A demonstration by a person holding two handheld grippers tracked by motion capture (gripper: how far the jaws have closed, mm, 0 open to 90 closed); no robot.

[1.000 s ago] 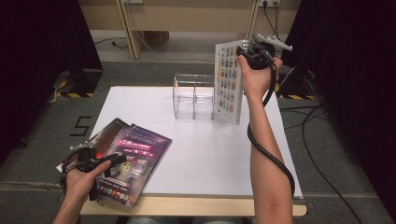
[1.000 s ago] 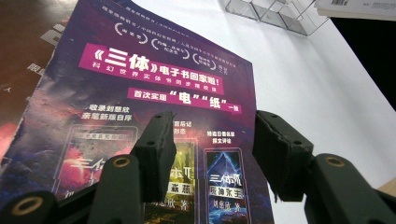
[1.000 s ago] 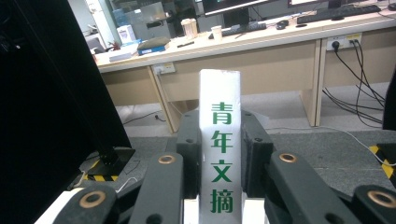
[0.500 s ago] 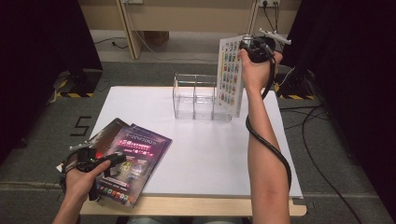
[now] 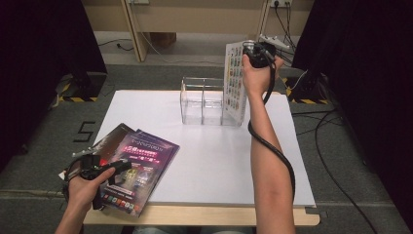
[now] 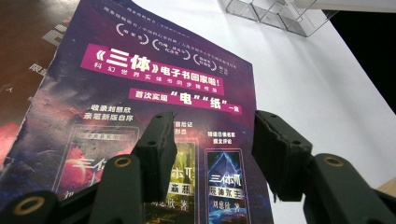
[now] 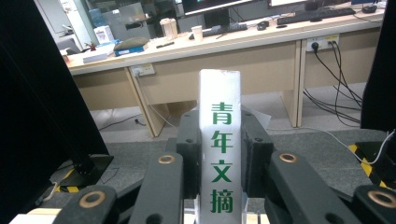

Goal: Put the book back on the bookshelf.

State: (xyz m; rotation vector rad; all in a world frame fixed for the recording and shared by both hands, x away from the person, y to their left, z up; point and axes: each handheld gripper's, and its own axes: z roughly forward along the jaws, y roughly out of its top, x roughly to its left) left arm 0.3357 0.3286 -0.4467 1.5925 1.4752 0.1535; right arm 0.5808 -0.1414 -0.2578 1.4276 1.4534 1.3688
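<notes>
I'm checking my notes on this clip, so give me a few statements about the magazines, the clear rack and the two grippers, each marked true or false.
1. The right gripper is shut on a white magazine. True.
2. The white magazine lies flat on the table. False: it is held upright at the right end of the clear rack.
3. The left gripper holds its jaws open above the purple magazine. True.
4. The clear rack is full of magazines. False: the compartments that show are empty.
5. The purple magazine sits inside the rack. False: it lies on the table's near left corner, on top of a dark one.
</notes>
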